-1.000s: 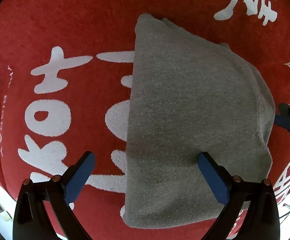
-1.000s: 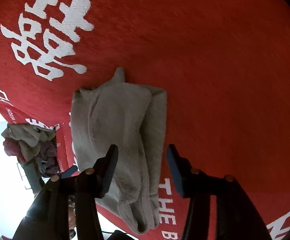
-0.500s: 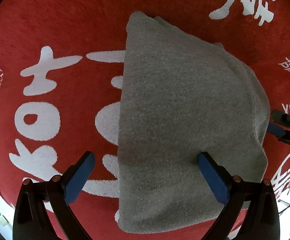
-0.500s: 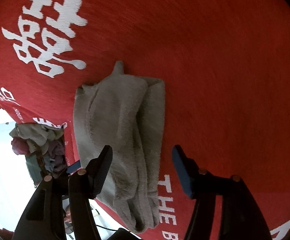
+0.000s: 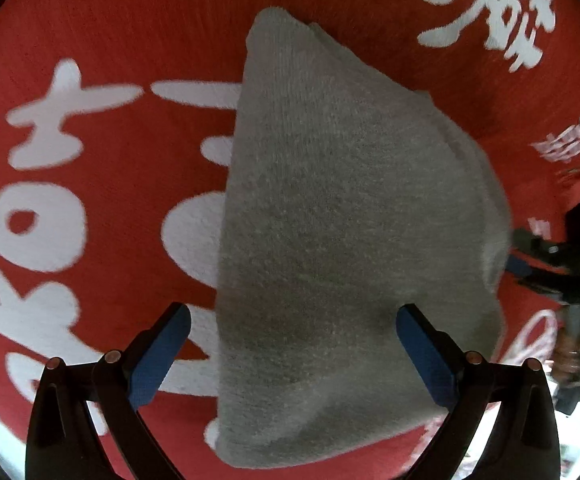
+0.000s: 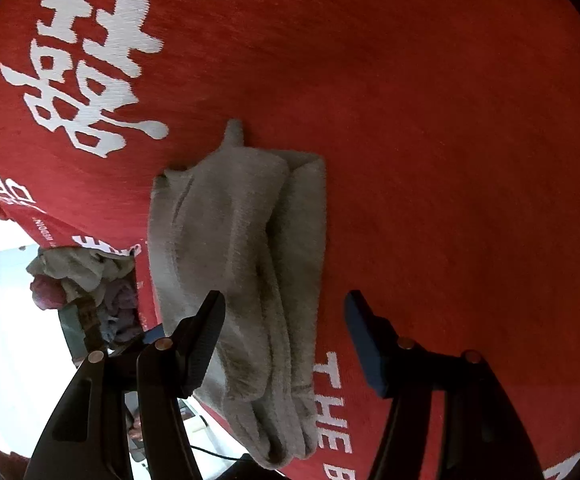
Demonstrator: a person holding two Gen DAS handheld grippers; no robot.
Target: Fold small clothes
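Note:
A folded grey knit garment lies flat on the red cloth with white characters. My left gripper is open and hovers above its near end, one blue pad on each side. In the right wrist view the same garment shows its stacked folded edges. My right gripper is open and empty over the garment's near end, and it also shows at the right edge of the left wrist view.
The red cloth's edge drops off at the lower left of the right wrist view. Beyond it stands a bin with a heap of mixed clothes. A cable runs on the floor below.
The left gripper has drifted a little to the right over the garment. The right gripper has pulled back slightly and its jaws stand a little wider. The garment has not moved.

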